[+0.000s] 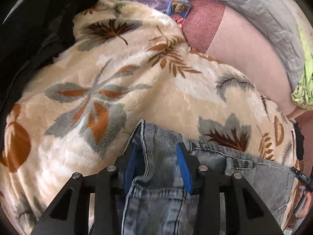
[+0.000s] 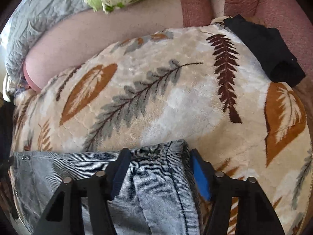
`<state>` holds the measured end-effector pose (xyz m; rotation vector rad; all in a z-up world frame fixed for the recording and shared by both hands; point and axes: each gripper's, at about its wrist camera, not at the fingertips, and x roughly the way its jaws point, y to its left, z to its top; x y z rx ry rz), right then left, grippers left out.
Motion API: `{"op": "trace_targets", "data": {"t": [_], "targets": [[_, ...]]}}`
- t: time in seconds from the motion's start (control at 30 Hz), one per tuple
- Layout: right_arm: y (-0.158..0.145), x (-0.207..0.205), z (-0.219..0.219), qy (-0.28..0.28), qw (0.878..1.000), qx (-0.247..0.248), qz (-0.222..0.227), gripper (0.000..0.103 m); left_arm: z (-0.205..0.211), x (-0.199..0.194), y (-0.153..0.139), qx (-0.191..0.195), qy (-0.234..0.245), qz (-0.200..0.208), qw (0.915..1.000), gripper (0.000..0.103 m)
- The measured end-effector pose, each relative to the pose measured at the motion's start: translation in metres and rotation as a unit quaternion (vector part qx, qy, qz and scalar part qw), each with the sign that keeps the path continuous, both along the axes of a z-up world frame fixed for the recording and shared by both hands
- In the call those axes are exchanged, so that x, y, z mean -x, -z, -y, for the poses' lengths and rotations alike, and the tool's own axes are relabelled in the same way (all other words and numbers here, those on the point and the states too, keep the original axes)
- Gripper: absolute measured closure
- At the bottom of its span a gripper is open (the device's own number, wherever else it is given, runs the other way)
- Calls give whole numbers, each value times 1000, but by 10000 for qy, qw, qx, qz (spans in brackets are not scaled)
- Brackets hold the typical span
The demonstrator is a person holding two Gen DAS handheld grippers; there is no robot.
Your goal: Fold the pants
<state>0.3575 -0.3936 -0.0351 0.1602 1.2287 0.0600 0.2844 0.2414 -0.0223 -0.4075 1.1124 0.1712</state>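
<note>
Here my left gripper (image 1: 158, 152) and right gripper (image 2: 159, 160) hang released over the jeans (image 1: 164, 176), lying partly folded on the near blanket (image 1: 117, 78); more folding seems left

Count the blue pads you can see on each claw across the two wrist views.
4. Left claw: one pad left of the jeans seam, one right. Right claw: one on the denim, one beside its edge.

jeans (image 1: 166, 192) cut off at bottom edge, small box (image 1: 177, 9) print unreadable
</note>
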Motion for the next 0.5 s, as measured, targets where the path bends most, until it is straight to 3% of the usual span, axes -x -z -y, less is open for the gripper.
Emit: {"op": "trace_targets", "data": {"t": [0.07,0.1,0.13,0.27,0.5], "targets": [[4,-3,1,-42,9999,71,-61,60,0,-5,8,-22,-12,-123,9999,66],[5,-2,0,-65,9998,182,-64,70,2,-8,9,-160,-10,-141,9998,85],[4,-3,0,-96,9997,239,-55,71,3,-11,10,-301,7,-222,9993,100],[-7,-2,-4,-137,9990,373,196,86,12,-15,6,-663,-18,-245,9975,100],[-63,29,4,6,9956,110,936,87,14,28,-57,-655,-139,673,9955,100]]}}
